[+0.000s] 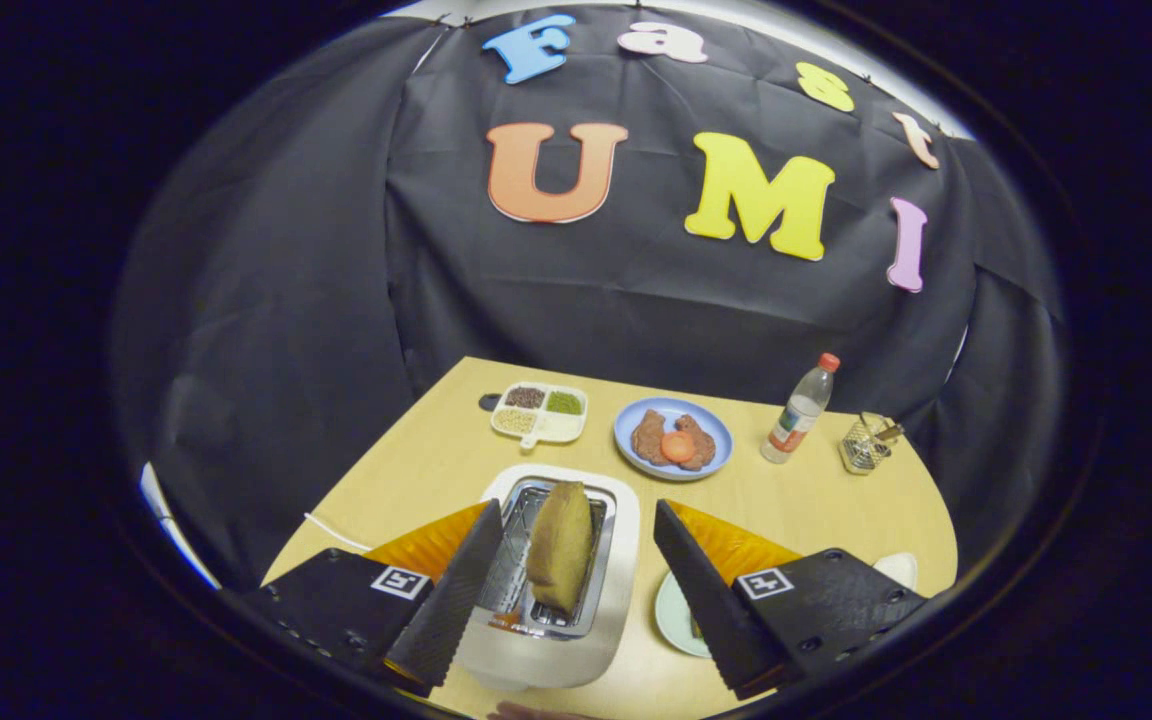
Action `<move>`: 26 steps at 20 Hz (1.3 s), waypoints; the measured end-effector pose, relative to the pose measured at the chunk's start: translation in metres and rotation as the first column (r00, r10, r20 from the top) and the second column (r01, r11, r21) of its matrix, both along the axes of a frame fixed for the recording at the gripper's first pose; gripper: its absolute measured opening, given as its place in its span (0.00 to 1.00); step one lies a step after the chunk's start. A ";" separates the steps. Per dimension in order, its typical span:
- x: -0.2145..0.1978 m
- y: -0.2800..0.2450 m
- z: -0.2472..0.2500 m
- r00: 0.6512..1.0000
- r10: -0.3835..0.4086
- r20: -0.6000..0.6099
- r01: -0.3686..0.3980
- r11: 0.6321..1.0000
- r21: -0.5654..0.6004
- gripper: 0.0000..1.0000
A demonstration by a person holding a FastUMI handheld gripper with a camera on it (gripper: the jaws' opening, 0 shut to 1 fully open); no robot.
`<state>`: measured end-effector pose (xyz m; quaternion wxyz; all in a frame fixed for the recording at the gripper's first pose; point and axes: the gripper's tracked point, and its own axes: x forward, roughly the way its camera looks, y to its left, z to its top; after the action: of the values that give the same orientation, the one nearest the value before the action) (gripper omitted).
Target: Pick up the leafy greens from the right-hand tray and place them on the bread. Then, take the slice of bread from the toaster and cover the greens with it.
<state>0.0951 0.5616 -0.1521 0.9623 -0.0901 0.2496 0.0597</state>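
Gripper [566, 590] spread wide, empty, poised above the toaster [556, 580] with the fingers either side of the bread slice [561, 545] standing upright in the right slot. Slice looks light, fairly stiff but crumbly; pinch the flat faces near the top edge, gently. Plate [674, 610] just right of toaster.

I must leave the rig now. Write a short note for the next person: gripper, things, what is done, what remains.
Gripper: open, fingers on either side of the toaster, touching nothing.
Bread slice: stands upright in the toaster slot, between the fingers.
Small plate: right of the toaster, mostly hidden by the right finger; greens cannot be confirmed.
Left: grip the slice, lift it, lay it over the greens.
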 end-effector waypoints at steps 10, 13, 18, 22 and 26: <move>0.020 -0.009 -0.048 0.980 -0.133 -0.149 0.127 0.991 -0.046 0.33; 0.017 -0.008 -0.052 0.976 -0.106 -0.190 0.108 0.994 -0.003 0.20; 0.004 -0.013 -0.022 0.981 -0.062 -0.183 0.077 0.994 0.075 0.15; -0.007 -0.025 0.014 0.989 -0.025 -0.147 0.045 0.990 0.134 0.15; -0.019 -0.056 0.058 0.994 -0.003 -0.109 0.027 0.974 0.226 0.15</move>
<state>0.0765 0.5056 -0.0937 0.9518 0.0257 0.2936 0.0853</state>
